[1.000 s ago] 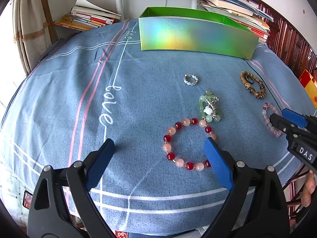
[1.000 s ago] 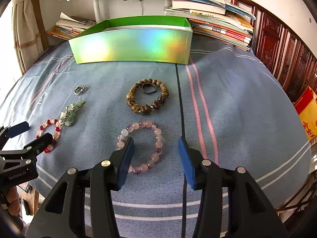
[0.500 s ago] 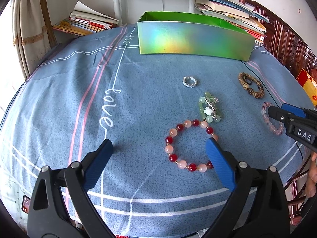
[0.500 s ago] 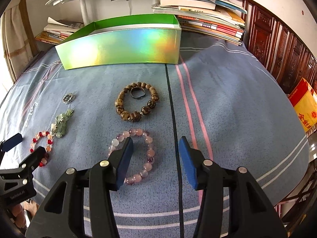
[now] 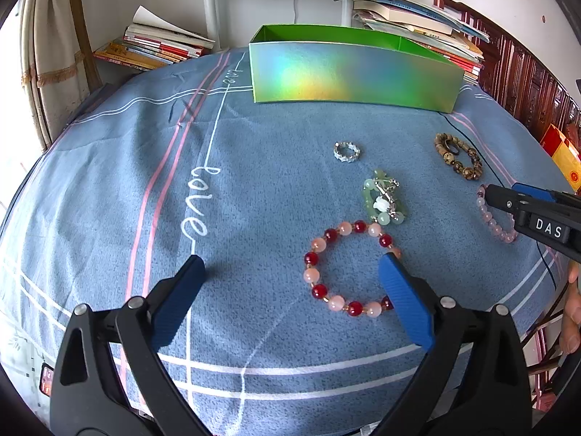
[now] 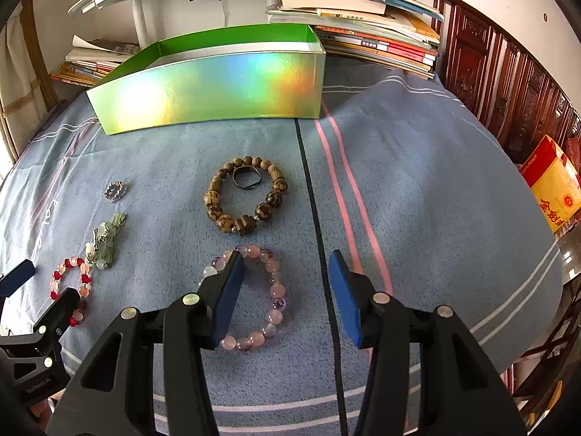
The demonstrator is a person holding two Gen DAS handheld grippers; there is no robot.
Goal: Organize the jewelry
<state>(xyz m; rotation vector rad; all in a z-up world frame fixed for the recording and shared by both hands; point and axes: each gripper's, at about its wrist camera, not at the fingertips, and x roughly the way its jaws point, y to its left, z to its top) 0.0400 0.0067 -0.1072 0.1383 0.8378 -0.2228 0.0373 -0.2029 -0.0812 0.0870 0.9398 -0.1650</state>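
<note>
Since the earlier frame, both tools have eased back a little, so the jewelry sits slightly farther ahead of them. Five bracelets and rings lie spread on a blue cloth (image 5: 254, 167) with pink and white stripes that covers the bench.

A pink bead bracelet (image 6: 270, 283) lies flat under the right tool (image 6: 285, 292), whose blue pads are spread apart and hold nothing; its left pad overlaps the near left arc of the bracelet in the right wrist view. Just beyond it lies a brown wooden bead bracelet (image 6: 218, 196) with a dark ring (image 6: 247, 178) inside its loop.

A red and pale pink bead bracelet (image 5: 326, 265) lies ahead of the left tool (image 5: 290, 283), which is also wide open and empty; its right pad sits over the bracelet's right edge. Touching the far side of that bracelet is a bunched green bead piece (image 5: 381, 200) with silver charms. Farther on, apart from the rest, sits a small silver ring (image 5: 346, 151).

At the far edge of the cloth stands an open green box (image 6: 218, 91) with a shiny rainbow front wall. Stacks of books (image 6: 363, 32) rest behind it.
</note>
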